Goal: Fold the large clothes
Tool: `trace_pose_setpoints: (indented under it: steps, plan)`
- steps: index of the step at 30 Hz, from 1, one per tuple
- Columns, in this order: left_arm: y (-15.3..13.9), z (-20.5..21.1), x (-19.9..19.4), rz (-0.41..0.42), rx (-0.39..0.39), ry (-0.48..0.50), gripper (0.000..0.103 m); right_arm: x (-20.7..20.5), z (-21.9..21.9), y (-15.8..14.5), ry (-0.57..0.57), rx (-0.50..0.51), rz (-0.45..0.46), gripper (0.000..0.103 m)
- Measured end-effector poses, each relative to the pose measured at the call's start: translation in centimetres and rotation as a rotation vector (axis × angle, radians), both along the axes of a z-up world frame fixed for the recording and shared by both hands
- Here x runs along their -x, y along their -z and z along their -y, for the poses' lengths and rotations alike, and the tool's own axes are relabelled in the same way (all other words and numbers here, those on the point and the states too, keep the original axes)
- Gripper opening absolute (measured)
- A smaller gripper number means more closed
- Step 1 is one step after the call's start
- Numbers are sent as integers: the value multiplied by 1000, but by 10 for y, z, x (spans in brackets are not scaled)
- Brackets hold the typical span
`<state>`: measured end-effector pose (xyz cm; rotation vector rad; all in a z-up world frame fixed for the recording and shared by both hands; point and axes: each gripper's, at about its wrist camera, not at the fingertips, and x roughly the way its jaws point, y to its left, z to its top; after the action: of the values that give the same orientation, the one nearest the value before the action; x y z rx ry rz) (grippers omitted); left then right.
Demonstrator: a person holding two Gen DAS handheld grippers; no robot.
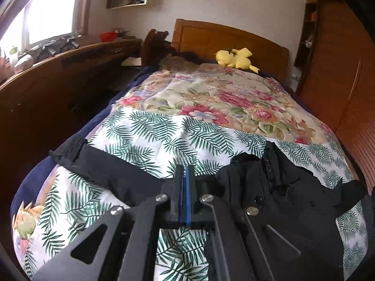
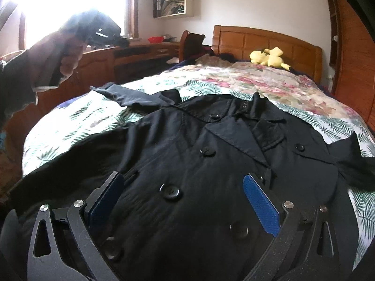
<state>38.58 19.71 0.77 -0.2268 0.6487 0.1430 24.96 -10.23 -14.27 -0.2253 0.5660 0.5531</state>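
No fold shows yet: the coat (image 2: 211,164) lies spread, buttons up, on the near half of the bed (image 2: 293,86), its left sleeve (image 2: 131,97) flung out far-left. Our left claw (image 1: 184,175) is pinched shut on nothing; our right claw (image 2: 185,201) gapes wide over the coat front, empty. We judge everything remains.

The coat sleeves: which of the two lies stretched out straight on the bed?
The sleeve on the window side of the black coat lies straight across the leaf-print cover; the other sleeve is short and bunched.

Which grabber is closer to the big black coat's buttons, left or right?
Right. The right gripper hovers open over the coat and its buttons; the left gripper is shut, raised off to the coat's sleeve side.
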Motion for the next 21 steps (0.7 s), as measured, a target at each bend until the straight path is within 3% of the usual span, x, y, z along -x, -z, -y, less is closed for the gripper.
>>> trace_pose_setpoints:
  steps: [3, 6, 10, 15, 21]
  plan:
    - [9, -11, 2, -32, -2, -14, 4, 7, 0, 0, -3, 22, 8, 103]
    - [36, -31, -3, -88, 27, -35, 9, 9, 2, 2, -3, 32, 10, 103]
    - [77, -57, -15, -162, 66, -63, 25, 2, 5, 5, 1, 16, -21, 103]
    - [131, -87, -30, -245, 79, -114, 27, -6, 10, 7, 9, -6, -54, 103]
    - [171, -121, -43, -286, 153, -174, 29, -13, 12, 8, 16, -21, -79, 103]
